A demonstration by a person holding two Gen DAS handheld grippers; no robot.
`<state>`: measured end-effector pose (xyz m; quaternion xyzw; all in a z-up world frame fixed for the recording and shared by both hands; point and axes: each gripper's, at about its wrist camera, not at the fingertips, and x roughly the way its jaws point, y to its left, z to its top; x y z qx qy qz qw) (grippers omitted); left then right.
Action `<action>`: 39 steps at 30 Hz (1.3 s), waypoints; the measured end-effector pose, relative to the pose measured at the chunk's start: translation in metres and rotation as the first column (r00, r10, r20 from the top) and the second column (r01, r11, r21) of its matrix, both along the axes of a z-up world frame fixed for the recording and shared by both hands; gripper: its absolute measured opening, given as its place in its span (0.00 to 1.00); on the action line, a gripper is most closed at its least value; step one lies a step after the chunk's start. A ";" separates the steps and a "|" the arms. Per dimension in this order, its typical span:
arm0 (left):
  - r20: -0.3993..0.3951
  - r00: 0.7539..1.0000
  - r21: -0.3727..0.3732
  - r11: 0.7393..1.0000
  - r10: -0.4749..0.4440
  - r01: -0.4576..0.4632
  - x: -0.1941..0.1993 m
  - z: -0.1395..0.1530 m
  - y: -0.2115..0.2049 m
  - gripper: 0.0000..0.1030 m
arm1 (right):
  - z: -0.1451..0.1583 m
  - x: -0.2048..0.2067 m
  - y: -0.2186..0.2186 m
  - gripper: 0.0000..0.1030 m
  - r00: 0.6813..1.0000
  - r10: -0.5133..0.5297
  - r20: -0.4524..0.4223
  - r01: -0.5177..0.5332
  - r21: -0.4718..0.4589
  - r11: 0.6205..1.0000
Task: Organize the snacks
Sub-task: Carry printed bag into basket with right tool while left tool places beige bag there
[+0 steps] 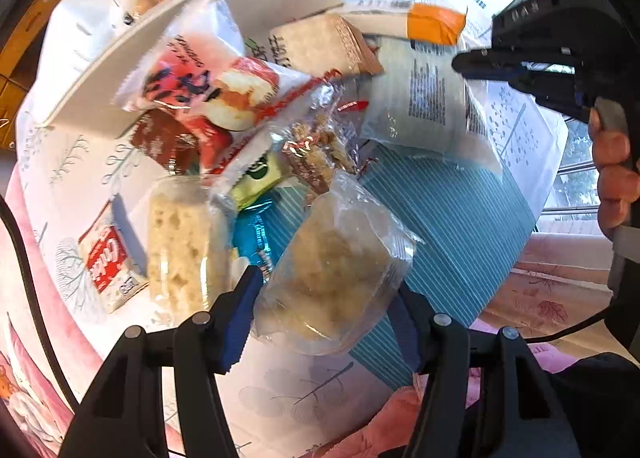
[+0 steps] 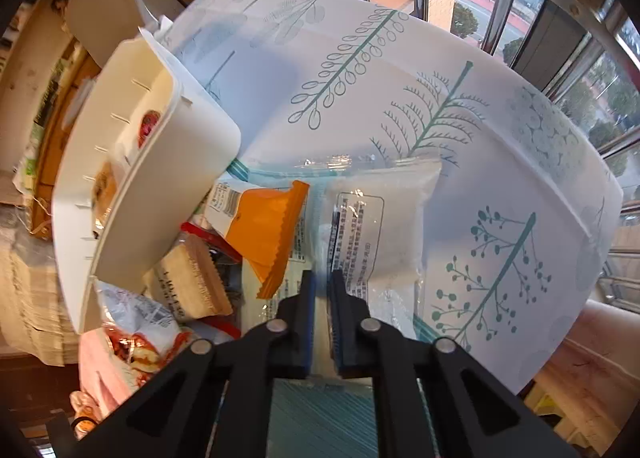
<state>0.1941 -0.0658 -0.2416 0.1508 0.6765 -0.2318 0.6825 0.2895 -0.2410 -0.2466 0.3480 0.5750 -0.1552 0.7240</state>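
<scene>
The left tool (image 1: 324, 310) grips a clear-wrapped cake (image 1: 336, 262); the right tool (image 2: 322, 290) pinches a white packet (image 2: 376, 230). Next, judging by the pile, both go into the white bin (image 2: 160, 194).

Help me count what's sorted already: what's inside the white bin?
White bin: a red-labelled snack and a brownish packet show; its walls hide the rest.

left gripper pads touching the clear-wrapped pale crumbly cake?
Touching. The left wrist view shows the left gripper with both blue pads pressed against the sides of the clear-wrapped pale crumbly cake, no gap either side.
</scene>
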 end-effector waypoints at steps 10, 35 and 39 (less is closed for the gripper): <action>0.073 0.992 -0.048 0.994 0.098 -0.095 -0.006 0.040 0.046 0.58 | -0.005 -0.066 -0.020 0.01 0.997 -0.036 0.071 0.028 0.112 0.993; 0.158 0.950 -0.204 0.951 0.268 -0.234 -0.011 0.108 0.090 0.58 | 0.064 -0.123 -0.020 0.00 0.968 -0.036 0.247 0.002 0.135 0.991; 0.151 0.944 -0.238 0.938 0.292 -0.252 -0.003 0.122 0.097 0.58 | 0.088 -0.125 -0.017 0.00 0.959 -0.003 0.282 -0.034 0.129 0.991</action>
